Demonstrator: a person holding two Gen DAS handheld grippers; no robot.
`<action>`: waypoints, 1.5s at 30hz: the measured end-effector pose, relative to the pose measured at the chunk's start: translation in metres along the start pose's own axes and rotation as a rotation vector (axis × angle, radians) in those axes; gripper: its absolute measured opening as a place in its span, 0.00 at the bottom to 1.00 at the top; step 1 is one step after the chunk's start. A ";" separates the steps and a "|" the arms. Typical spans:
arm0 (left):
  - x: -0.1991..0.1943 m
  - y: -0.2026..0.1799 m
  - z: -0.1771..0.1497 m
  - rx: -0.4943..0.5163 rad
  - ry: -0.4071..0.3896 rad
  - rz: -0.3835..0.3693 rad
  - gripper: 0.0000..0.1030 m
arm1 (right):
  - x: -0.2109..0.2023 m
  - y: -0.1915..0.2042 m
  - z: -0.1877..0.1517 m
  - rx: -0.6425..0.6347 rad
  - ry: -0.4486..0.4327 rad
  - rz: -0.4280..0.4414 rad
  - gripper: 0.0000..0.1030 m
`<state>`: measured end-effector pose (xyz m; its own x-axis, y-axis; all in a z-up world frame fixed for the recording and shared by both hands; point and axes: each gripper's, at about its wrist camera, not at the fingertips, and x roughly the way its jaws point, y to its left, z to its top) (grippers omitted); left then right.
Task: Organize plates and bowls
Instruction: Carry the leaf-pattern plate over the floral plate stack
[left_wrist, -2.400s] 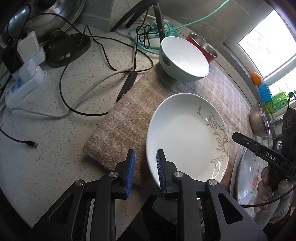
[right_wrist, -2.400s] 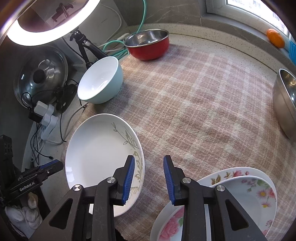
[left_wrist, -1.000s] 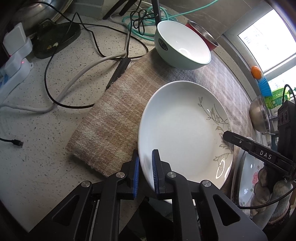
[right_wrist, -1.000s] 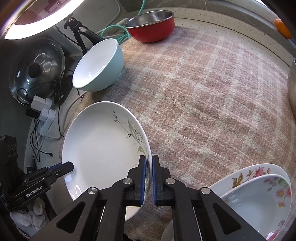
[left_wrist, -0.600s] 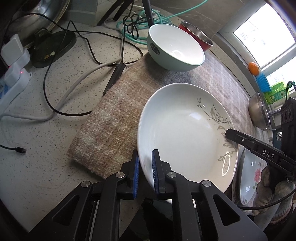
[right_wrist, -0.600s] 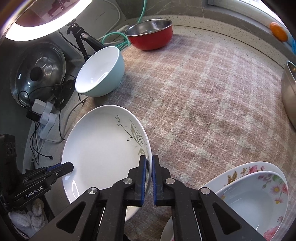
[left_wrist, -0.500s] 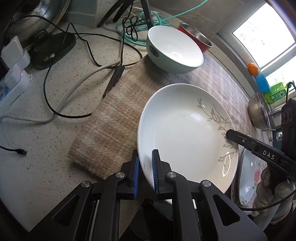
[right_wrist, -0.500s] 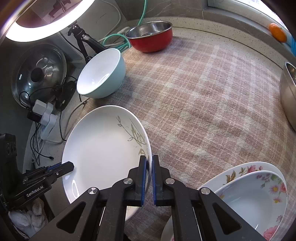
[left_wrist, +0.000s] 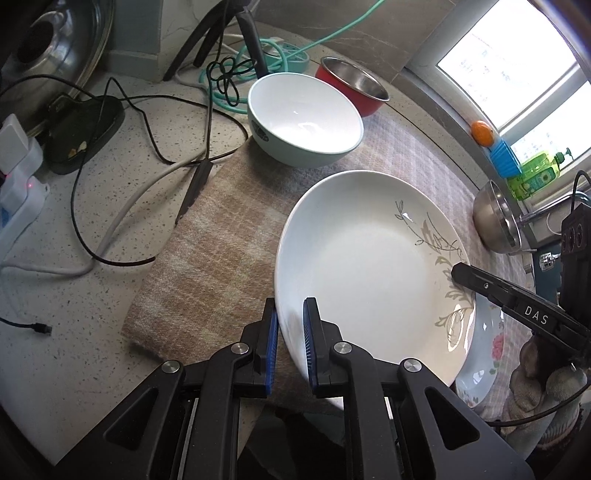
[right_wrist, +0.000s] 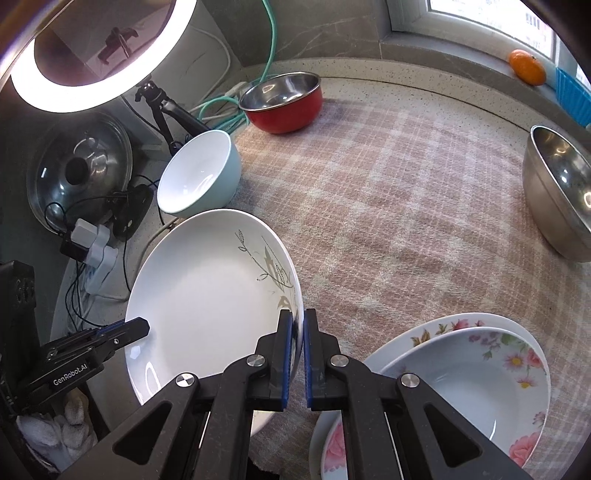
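speckled stone counter (left_wrist: 55, 288) with a plaid cloth (right_wrist: 406, 206) spread over most of it. landmark is the mint bowl (right_wrist: 199, 177), sat at the cloth's edge. behind it there's a red bowl with a steel inside (right_wrist: 282, 101), beside a coil of green hose (left_wrist: 236, 77) and tripod legs (left_wrist: 207, 40). far across the cloth from the mint bowl sits a steel bowl (right_wrist: 557, 195). nearer the camera, two stacked floral dishes (right_wrist: 480, 373). off the cloth on the mint bowl's other side: black cables (left_wrist: 155, 122), a white power strip (left_wrist: 18, 184), and a glass pot lid (right_wrist: 81, 170).
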<state>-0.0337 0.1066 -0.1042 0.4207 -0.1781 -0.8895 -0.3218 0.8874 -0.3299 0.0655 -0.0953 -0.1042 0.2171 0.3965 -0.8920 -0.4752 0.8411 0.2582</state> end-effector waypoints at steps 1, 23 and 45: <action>0.000 -0.003 0.001 0.007 -0.001 -0.004 0.11 | -0.003 -0.002 -0.001 0.008 -0.006 -0.003 0.05; 0.017 -0.087 0.011 0.229 0.044 -0.102 0.11 | -0.063 -0.071 -0.044 0.215 -0.113 -0.087 0.05; 0.043 -0.161 -0.015 0.408 0.134 -0.155 0.11 | -0.101 -0.132 -0.105 0.397 -0.149 -0.169 0.05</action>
<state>0.0238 -0.0505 -0.0938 0.3156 -0.3518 -0.8812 0.1086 0.9360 -0.3348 0.0165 -0.2847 -0.0867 0.3979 0.2654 -0.8782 -0.0655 0.9630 0.2613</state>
